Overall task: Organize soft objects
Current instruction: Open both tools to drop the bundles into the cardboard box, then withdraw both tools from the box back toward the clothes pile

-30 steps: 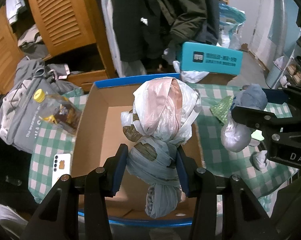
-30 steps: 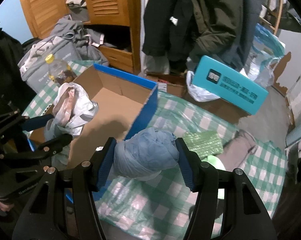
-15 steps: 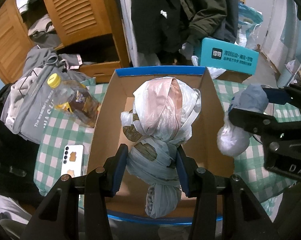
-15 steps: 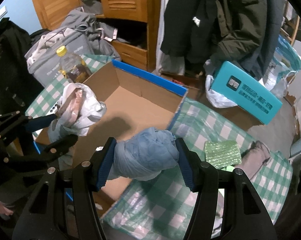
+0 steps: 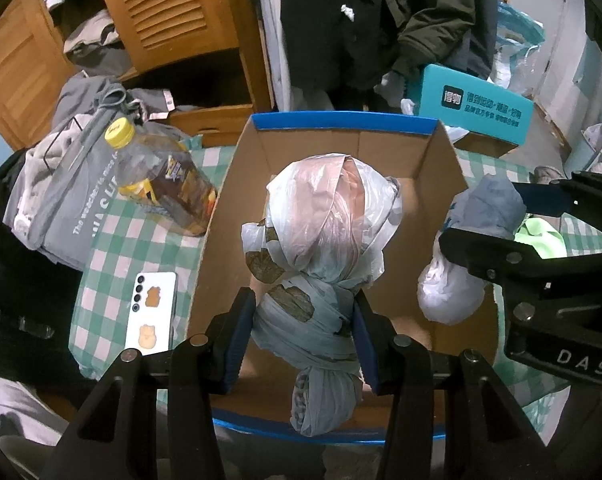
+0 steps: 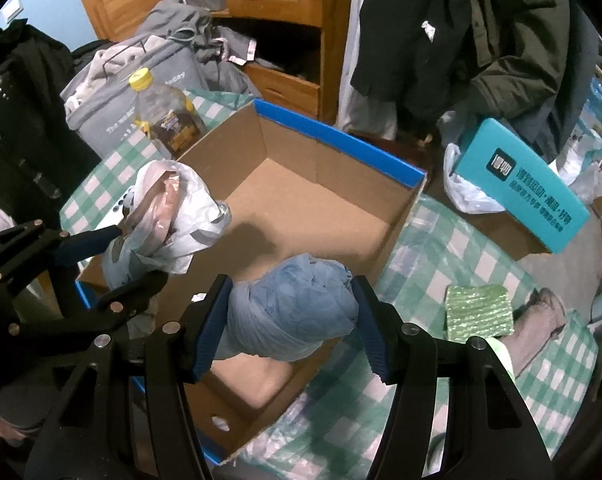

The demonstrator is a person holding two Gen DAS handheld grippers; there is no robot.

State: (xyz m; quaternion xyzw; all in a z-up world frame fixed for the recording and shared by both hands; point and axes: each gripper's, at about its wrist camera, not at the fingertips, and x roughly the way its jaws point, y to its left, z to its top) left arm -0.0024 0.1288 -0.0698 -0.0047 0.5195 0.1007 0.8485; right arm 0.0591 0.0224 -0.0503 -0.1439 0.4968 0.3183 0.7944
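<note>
Left claw clenched on the knotted white-and-pink bag bundle, held over the open cardboard box — bundle in the air, not on the box floor. Right claw gripped the blue-grey bag bundle above the box's near right wall, at 3 o'clock of the left claw. At 9 o'clock a phone lay on the checked desk; at 10 o'clock, beyond it, a yellow-capped bottle. Teal box at 2 o'clock, farthest.

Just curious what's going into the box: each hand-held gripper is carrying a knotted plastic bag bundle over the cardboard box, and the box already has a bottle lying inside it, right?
Not quite. The cardboard box is empty in the right wrist view; the bottle stands outside it on the checked cloth. Both bundles are carried as you say.
</note>
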